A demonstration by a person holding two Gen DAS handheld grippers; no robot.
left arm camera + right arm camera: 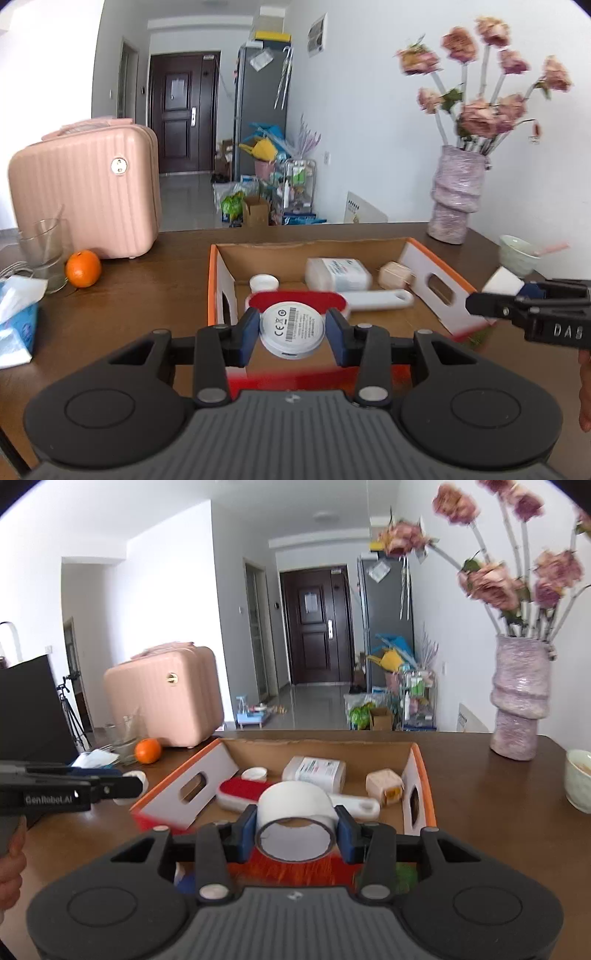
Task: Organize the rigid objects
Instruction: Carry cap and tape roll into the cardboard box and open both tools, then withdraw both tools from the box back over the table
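White puck [291,329] and tape roll [295,819] sit clamped between tongs.

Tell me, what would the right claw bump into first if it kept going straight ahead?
Probably the red brush lying in the cardboard box, since the right claw, holding the tape roll, points down into it; depth is unclear.

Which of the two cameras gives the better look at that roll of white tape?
The right wrist view: the roll of white tape sits large and centred, clamped in the right gripper, its hollow core facing the camera. The left wrist view shows only a white sliver of it behind that gripper.
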